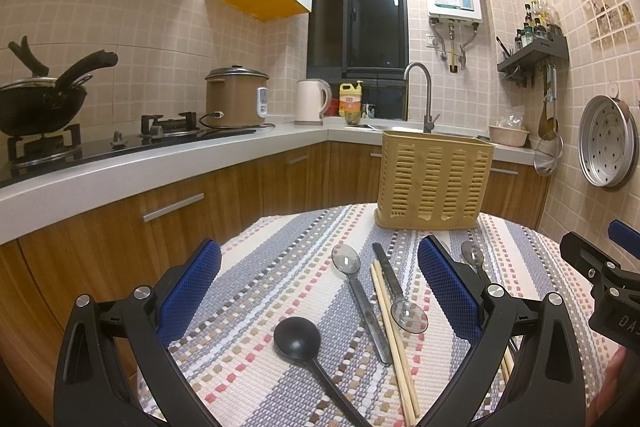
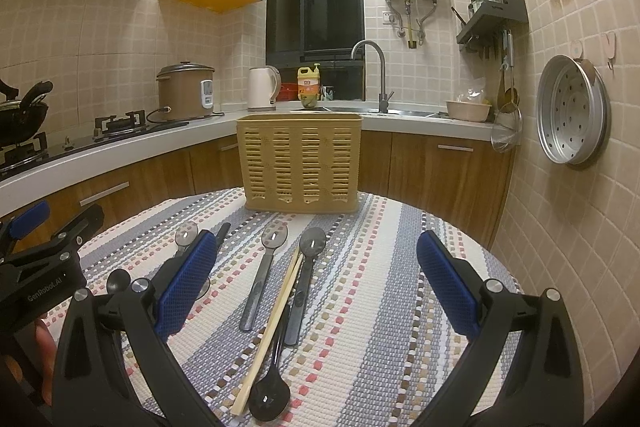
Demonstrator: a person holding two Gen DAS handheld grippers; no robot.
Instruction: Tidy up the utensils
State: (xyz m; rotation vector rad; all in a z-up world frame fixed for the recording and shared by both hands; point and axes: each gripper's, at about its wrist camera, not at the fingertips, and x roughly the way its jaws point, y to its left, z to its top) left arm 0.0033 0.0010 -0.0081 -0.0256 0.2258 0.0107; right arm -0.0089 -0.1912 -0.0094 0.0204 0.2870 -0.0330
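Both grippers spread wide, empty: left gripper, right gripper. Utensils loose on cloth between fingers; chopsticks included. Basket ahead, seemingly empty. Step: first pick. Next needs descent, closing on one handle.

Woven cloth, plastic, wood, metal

The tablecloth is rough woven cloth; the basket is matt slotted plastic; the chopsticks are pale wood; the black ladle looks smooth; gripper pads are textured.
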